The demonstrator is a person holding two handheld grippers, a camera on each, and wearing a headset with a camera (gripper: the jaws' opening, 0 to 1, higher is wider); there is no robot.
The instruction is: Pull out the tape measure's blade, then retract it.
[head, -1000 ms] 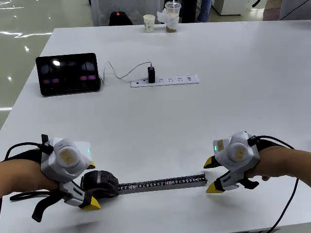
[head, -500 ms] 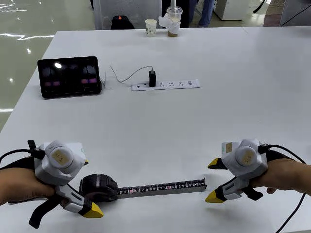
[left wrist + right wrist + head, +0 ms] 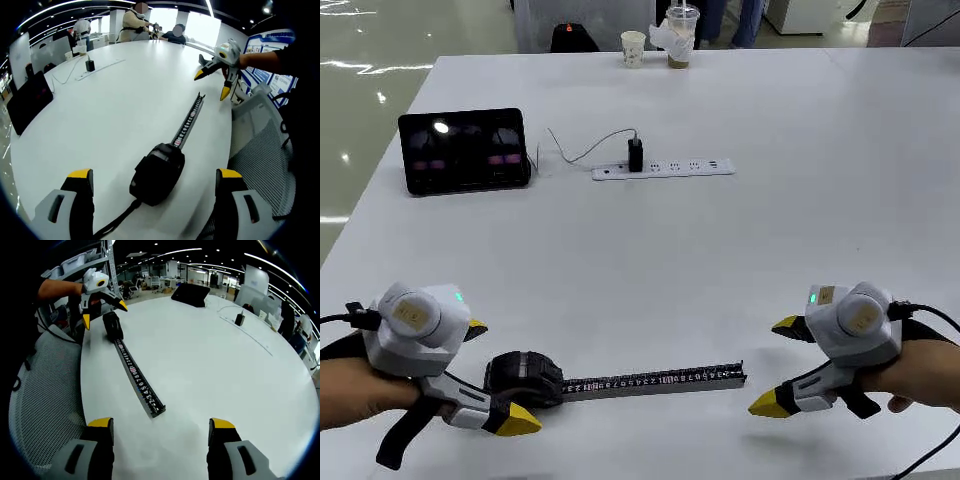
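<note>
**2 open grippers, 1 tape lying loose between them**

Both tools are spread wide and hold nothing. The left gripper [image 3: 498,374] sits at the 7 o'clock corner of the white table [image 3: 720,250], its yellow-tipped jaws either side of the tape measure [image 3: 523,378] – close, but in the left gripper view there is clear table between each jaw and the black case. The right gripper [image 3: 775,364] hovers at about 5 o'clock, jaws apart, just beyond the far end of the blade [image 3: 655,380] and not touching it.

The blade is partly out, lying flat on the table and running from the case toward 3 o'clock, ending in a small hook [image 3: 742,376].

My guess is the case is the dense, chunky part – rubbery-looking, so it should take a firm squeeze across its flanks without slipping. The blade looks like thin painted steel: stiff along its length, easy to kink if bent sideways, and slick to pinch on the flat. The hook is the sensible hold for pulling. It lies extended with nobody gripping it, so a lock probably holds it; once released, a spring would likely whip it back, so the end wants guiding home. I can't make out the lock button from here.
</note>
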